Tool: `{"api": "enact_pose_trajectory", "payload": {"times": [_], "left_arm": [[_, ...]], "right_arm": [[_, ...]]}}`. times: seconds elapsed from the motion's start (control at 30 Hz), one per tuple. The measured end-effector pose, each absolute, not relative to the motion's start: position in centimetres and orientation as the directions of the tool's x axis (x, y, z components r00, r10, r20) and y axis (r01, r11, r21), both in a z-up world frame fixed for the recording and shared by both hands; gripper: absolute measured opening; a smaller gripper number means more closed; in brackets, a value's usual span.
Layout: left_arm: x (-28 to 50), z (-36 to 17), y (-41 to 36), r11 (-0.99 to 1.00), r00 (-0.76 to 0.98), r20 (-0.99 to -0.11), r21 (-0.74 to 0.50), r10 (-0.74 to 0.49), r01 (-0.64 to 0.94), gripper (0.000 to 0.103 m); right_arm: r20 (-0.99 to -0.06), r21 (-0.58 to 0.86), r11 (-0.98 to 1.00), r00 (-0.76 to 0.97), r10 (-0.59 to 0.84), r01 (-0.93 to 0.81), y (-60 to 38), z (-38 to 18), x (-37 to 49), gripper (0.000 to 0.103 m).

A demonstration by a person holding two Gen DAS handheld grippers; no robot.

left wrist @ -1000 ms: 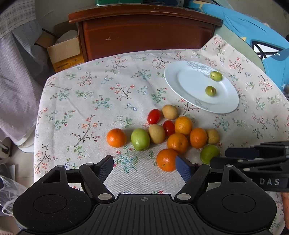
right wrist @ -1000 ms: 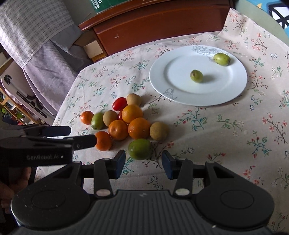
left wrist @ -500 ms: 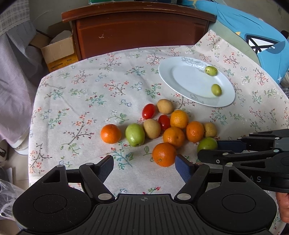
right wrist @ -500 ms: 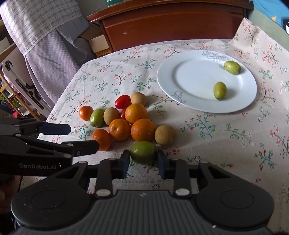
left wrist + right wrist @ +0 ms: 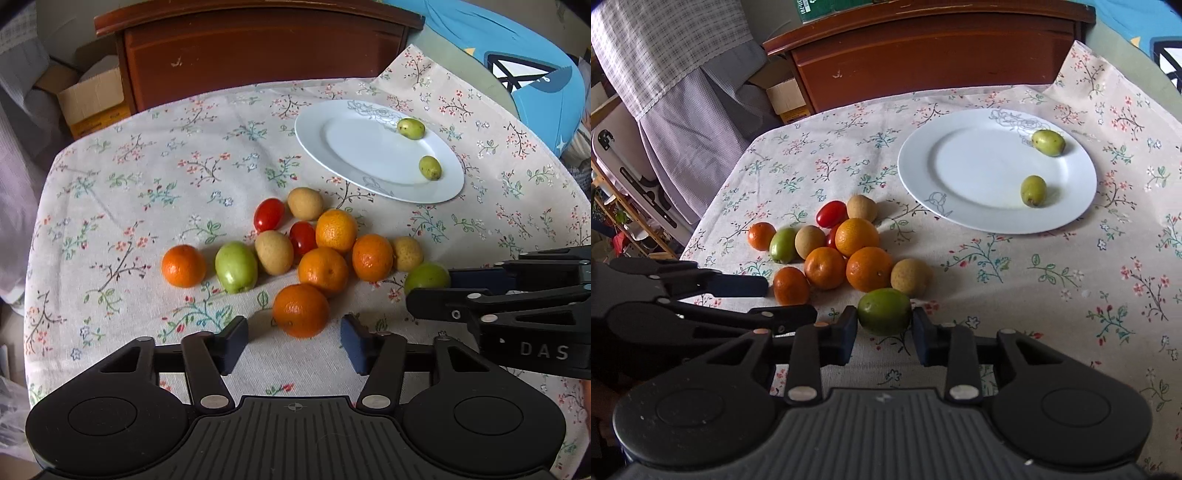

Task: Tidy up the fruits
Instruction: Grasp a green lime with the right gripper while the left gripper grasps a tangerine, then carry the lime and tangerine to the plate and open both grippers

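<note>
a lived-in room of a home

a table under a flowered tablecloth (image 5: 1052,280) stands before a dark wooden cabinet (image 5: 923,55); a cardboard box (image 5: 92,99) sits on the floor, checked cloth (image 5: 665,48) hangs at the side, and a white plate (image 5: 979,177) lies on the table.

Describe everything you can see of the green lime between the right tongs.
The lime is round, smooth and glossy, green with a slightly yellower patch on top. It sits on the flowered tablecloth at the near edge of the fruit pile, in front of a tan fruit and an orange. The right tongs are closed on it, one blue pad against each side. It looks whole and unbruised; its underside is hidden.
</note>
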State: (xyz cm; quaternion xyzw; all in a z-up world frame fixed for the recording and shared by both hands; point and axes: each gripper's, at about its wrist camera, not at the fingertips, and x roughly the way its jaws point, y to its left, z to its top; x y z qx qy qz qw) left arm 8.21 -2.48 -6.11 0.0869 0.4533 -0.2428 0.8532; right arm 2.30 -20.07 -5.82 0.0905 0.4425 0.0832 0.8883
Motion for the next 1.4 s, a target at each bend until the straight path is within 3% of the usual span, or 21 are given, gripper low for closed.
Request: {"api": "enact_pose_trajectory", "payload": {"times": [0.23, 0.4, 1.4], "left_arm": [[8.5, -6.2, -2.9, 0.863, 0.49, -0.804, -0.055, -0.337, 0.502, 0.042], [8.4, -6.2, -2.9, 0.856, 0.497, -0.795, -0.052, -0.347, 0.515, 0.03], [11.7, -1.8, -6.1, 0.845, 0.536, -0.725, -0.118, -0.433, 0.522, 0.03]], "right_arm": [[-0.772, 0.247, 0.968, 0.596, 0.222, -0.041, -20.8, -5.7, 2.1, 0.032], [-0.774, 0.257, 0.966, 0.595, 0.218, -0.019, -21.2, -5.8, 2.2, 0.032], [-0.712, 0.28, 0.959, 0.679, 0.178, 0.042, -25.0, -3.0, 5.2, 0.032]]}}
